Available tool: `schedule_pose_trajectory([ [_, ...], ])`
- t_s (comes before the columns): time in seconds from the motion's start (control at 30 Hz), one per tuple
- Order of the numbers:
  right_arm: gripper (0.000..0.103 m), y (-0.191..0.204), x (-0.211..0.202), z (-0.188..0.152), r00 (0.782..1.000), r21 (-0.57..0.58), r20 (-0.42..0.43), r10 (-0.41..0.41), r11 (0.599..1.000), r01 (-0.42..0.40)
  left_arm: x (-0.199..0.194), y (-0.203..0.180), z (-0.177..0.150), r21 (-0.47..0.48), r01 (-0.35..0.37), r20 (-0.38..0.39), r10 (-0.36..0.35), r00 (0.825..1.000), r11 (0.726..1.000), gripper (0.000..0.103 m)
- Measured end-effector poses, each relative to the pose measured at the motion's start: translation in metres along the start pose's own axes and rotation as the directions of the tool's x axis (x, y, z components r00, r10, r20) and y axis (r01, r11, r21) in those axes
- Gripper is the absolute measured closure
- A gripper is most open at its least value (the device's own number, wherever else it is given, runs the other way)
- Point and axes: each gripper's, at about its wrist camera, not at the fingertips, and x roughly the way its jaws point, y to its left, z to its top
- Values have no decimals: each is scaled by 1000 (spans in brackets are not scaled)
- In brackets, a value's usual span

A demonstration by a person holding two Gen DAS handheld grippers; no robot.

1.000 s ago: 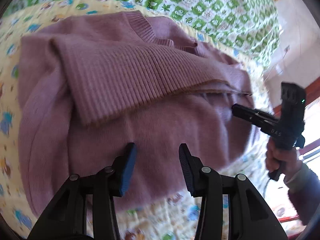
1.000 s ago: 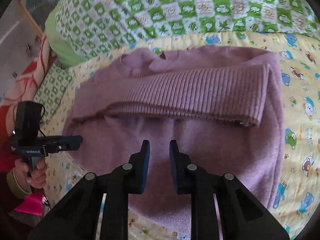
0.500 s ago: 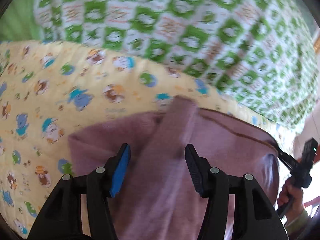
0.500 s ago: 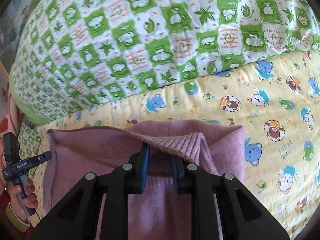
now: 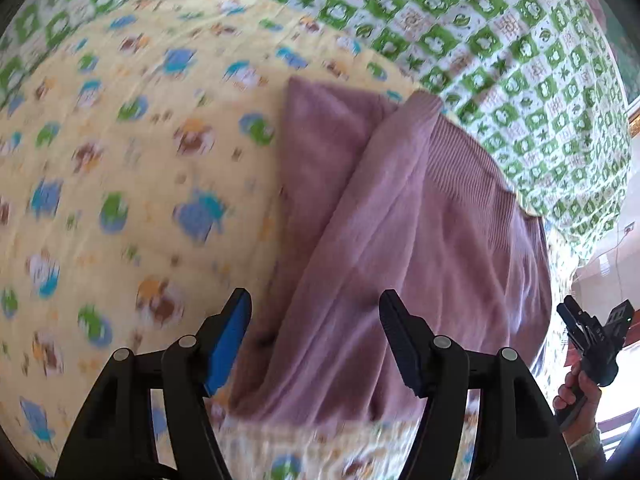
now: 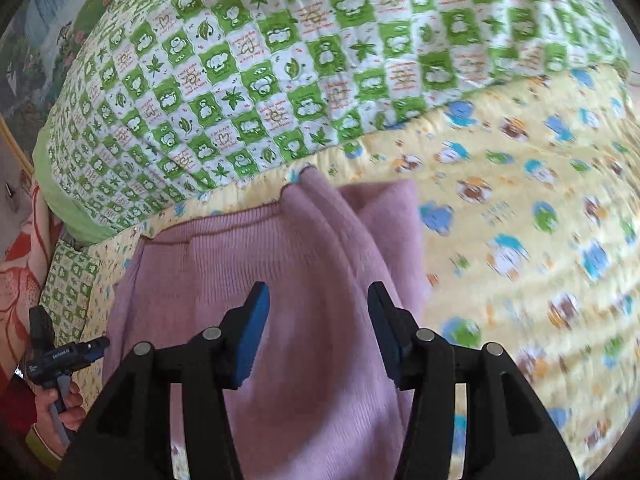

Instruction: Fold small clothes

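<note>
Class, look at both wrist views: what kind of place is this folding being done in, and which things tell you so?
Probably a bedroom: a pink sweater lies on a yellow bear-print quilt, with a green-checked quilt bunched behind.

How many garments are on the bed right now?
1: a mauve knitted sweater, folded, on the yellow cartoon-print quilt beside the green checked blanket. Others may lie outside view.

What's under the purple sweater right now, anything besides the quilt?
The purple sweater lies folded on the yellow cartoon-print quilt, which shows around its edges. The green checkered blanket lies behind it. Whatever sits beneath the sweater's middle is covered.
</note>
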Motion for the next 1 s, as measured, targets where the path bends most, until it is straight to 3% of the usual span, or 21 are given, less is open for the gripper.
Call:
schedule_pose_trajectory([
  [0.2, 50, -22, -27, -51, 996, 43, -46, -75, 996, 77, -5, 5, -36, 8, -3, -26, 3, 1000, 1000, 36],
  [0.4, 51, -46, -41, -84, 992, 115, -87, -89, 988, 98, -2, -1, -37, 35, -22, -15, 23, 1000, 999, 40],
  [0.43, 51, -45, -40, -87, 993, 116, -92, -78, 989, 89, -2, -3, -38, 50, -29, -15, 30, 999, 998, 44],
  [0.47, 51, -43, -40, -89, 993, 108, -97, -69, 991, 79, -1, -5, -39, 66, -37, -18, 38, 999, 997, 55],
  [0.5, 51, -39, -38, -91, 993, 94, -101, -62, 993, 72, 1, -7, -39, 79, -45, -23, 47, 999, 996, 73],
  [0.53, 53, -37, -36, -93, 993, 84, -105, -56, 994, 65, 4, -9, -40, 98, -52, -36, 56, 998, 994, 85],
  [0.57, 67, -33, -33, -94, 992, 73, -112, -50, 996, 58, 5, -11, -41, 115, -57, -45, 62, 997, 992, 95],
  [0.6, 76, -30, -29, -96, 990, 57, -130, -54, 996, 62, 3, -12, -42, 128, -61, -40, 67, 997, 990, 97],
  [0.63, 97, -27, -24, -97, 986, 41, -154, -64, 997, 71, -3, -12, -42, 134, -47, -32, 52, 998, 990, 98],
  [0.73, 97, -26, -31, -92, 988, 48, -145, -51, 997, 59, -31, -6, -37, 122, 12, 10, -13, 1000, 992, 99],
  [0.8, 97, -31, -49, -82, 995, 73, -98, -34, 996, 41, -43, 2, -34, 127, 14, 28, -18, 999, 992, 99],
  [0.87, 97, -41, -59, -75, 995, 84, -85, -45, 995, 52, -39, 11, -35, 145, -12, 12, 10, 1000, 989, 99],
  [1.0, 98, -61, -46, -81, 985, 65, -140, -99, 992, 109, -12, 27, -43, 143, -24, -46, 31, 998, 989, 99],
])
